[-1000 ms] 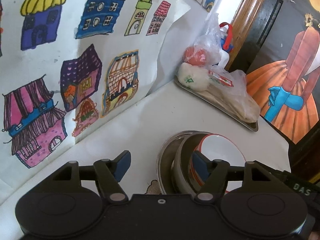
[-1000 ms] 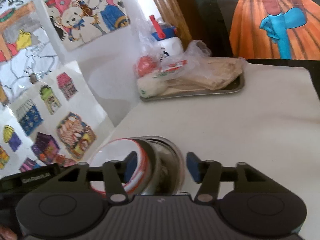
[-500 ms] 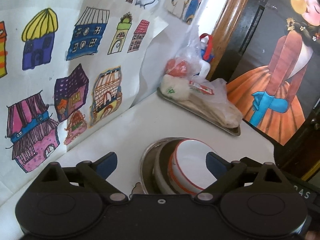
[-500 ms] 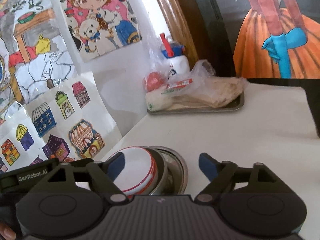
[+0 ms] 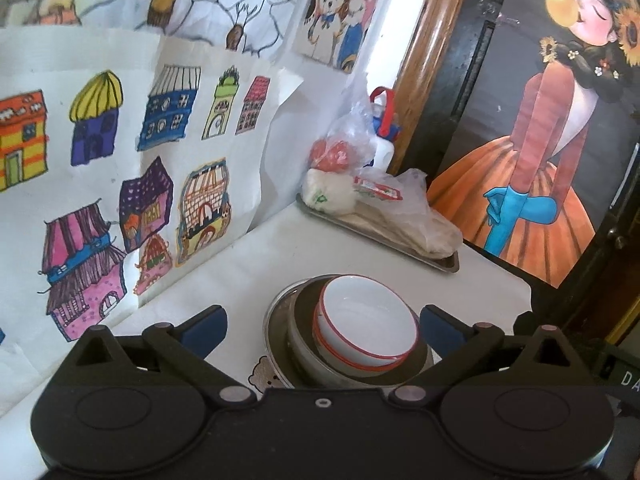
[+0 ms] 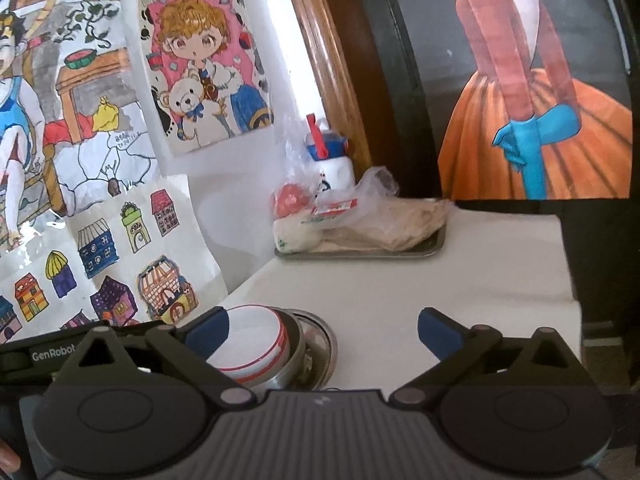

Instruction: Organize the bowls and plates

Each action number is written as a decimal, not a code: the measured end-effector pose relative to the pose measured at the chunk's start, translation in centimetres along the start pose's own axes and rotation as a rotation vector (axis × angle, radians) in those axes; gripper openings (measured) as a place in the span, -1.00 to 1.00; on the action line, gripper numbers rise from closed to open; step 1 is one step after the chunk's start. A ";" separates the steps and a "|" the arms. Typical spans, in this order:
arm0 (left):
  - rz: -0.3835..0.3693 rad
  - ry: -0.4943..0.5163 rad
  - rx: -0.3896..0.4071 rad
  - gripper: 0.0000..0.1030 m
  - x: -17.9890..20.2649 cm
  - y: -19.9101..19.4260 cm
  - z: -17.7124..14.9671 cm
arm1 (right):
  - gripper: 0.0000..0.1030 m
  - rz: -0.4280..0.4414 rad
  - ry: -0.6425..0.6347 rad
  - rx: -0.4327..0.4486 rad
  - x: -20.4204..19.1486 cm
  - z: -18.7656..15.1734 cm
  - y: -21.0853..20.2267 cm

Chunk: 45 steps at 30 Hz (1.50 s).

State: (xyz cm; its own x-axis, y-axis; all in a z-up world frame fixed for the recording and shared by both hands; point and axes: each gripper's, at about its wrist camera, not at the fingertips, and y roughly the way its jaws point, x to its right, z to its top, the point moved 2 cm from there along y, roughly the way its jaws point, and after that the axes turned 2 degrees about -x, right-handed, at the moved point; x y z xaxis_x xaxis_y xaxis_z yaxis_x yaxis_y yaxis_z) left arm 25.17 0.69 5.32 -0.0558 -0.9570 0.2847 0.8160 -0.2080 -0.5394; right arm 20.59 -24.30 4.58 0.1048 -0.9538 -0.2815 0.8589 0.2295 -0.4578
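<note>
Bowls and plates are already nested into one stack: a white enamel bowl with a red rim [image 5: 370,320] sits, tilted toward the left, inside a steel bowl [image 5: 316,354], which rests on a wide round steel plate [image 5: 276,320] on the white tabletop [image 5: 256,264], near the wall of taped children's drawings [image 5: 132,168].

The left hand-held gripper [image 5: 322,326] is seen with its jaws opening, the stack lying between the blue pads but touched by neither. The right hand-held gripper [image 6: 322,330] is likewise opening, with only the stack's right edge between its pads and nothing pressed.

Several risks can be judged from this layout. The white bowl is not seated level, so a nudge from either pad during withdrawal could rock it or slide it out of the steel bowl. Smooth enamel on smooth steel is expected to slip easily. The left gripper's right pad stands just beside the white bowl's rim, where a sideways drift could catch it. The stack could also be pushed toward the rectangular steel tray of plastic-wrapped food [image 5: 440,260] farther back, though that is well apart.
</note>
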 end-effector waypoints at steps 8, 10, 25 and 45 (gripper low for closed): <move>0.015 0.039 0.070 0.98 0.7 -2.8 -1.0 | 0.99 -0.031 -0.017 0.055 -0.2 -0.4 -3.2; 0.018 0.049 0.085 0.98 0.8 -3.4 -1.2 | 1.00 -0.038 -0.021 0.067 -0.2 -0.6 -3.9; 0.048 0.118 0.187 0.98 1.8 -7.5 -3.7 | 1.00 -0.092 -0.069 0.150 -1.4 -2.6 -8.4; 0.066 0.140 0.232 0.98 0.9 -9.8 -7.0 | 1.00 -0.136 -0.091 0.186 -2.5 -5.9 -11.1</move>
State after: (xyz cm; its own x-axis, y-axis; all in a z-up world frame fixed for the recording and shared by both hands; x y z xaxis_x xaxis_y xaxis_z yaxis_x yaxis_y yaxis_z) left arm 13.04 0.42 5.34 -0.0637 -0.9890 0.1336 0.9295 -0.1076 -0.3527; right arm 7.85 -23.33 5.37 0.0199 -0.9889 -0.1470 0.9447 0.0667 -0.3210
